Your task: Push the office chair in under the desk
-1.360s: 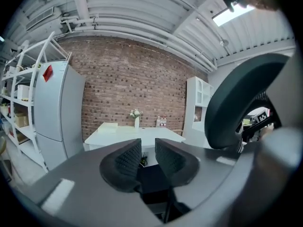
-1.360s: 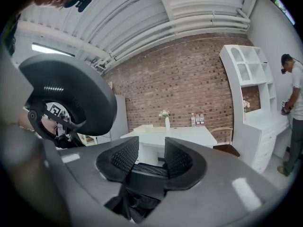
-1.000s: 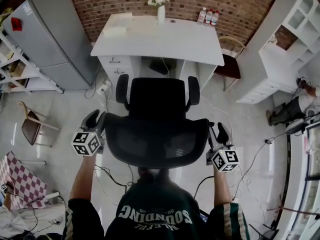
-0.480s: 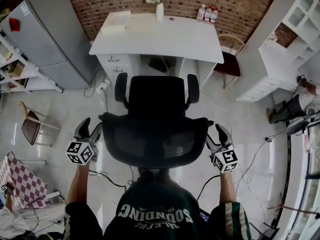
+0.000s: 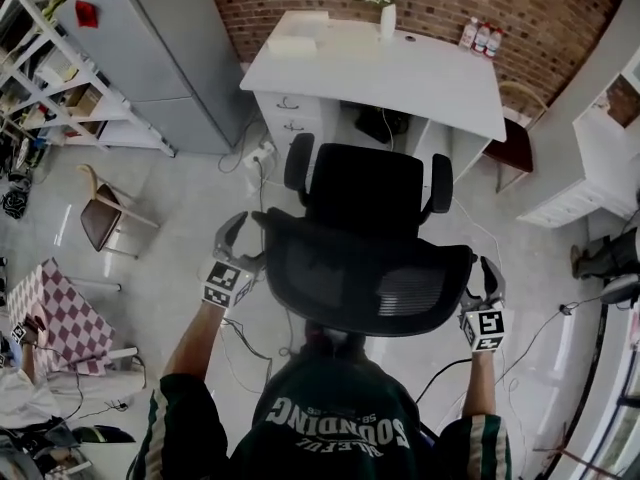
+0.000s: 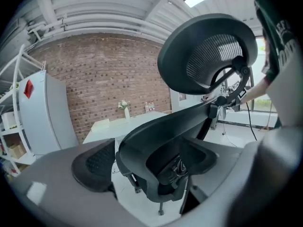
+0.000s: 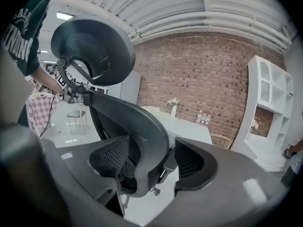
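**Operator:** Is the chair in yet?

**Spotter:** Not by my reading. The office chair (image 5: pixel 365 248) stands out on the floor. The desk (image 5: pixel 400 68) is at its twelve o'clock, and only the armrests are near the desk's front. Most of the push is left for you.

**Operator:** And my hands?

**Spotter:** Your left gripper (image 5: pixel 240 248) sits at the backrest's nine o'clock and your right gripper (image 5: pixel 482 286) at its three. Both point forward and slightly down. Both pairs of jaws have just been opening and stand wide. The backrest's rim shows in each gap, and no pad presses on it.
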{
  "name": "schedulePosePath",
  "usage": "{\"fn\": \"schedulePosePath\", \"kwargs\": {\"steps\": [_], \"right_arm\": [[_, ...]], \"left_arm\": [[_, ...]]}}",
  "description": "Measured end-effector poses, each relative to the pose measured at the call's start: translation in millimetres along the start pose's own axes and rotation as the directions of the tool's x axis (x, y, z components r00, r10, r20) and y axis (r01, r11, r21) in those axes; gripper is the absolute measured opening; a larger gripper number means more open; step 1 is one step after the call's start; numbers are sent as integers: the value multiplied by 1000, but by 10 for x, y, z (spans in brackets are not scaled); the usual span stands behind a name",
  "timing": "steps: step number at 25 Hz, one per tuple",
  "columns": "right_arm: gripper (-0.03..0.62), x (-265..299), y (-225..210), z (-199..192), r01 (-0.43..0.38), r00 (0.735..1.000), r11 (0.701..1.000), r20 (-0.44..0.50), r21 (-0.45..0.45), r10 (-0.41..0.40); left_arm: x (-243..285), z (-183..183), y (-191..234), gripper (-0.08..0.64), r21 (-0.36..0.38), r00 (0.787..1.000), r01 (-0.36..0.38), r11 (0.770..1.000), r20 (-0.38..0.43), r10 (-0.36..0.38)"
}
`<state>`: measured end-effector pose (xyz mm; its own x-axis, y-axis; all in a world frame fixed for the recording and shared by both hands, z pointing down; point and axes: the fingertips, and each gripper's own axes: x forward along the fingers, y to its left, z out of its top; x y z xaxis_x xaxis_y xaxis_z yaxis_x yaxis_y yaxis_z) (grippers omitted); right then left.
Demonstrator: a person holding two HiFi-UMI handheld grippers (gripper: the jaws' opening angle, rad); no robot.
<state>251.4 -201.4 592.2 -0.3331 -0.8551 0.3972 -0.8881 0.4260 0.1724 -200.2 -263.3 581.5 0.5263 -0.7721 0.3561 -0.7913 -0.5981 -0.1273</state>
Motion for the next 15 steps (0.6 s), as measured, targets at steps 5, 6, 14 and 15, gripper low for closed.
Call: {"fn": "schedulePosePath", "kwargs": {"steps": [5, 6, 14, 15], "right_arm": [[285, 106, 38, 104, -20, 1000, 999, -19, -43, 19], [285, 119, 52, 105, -25, 999, 998, -29, -51, 24], [285, 265, 121, 39, -28, 999, 997, -29, -69, 26], [285, 261, 125, 56, -24, 1000, 997, -20, -70, 23]], "left_arm": [[107, 12, 67, 421, 41, 1000, 18, 999, -20, -17], [138, -8, 64, 421, 41, 999, 22, 999, -24, -21], [207, -102, 99, 407, 61, 999, 13, 998, -41, -11], [204, -113, 108, 405, 67, 999, 11, 998, -46, -8]]}}
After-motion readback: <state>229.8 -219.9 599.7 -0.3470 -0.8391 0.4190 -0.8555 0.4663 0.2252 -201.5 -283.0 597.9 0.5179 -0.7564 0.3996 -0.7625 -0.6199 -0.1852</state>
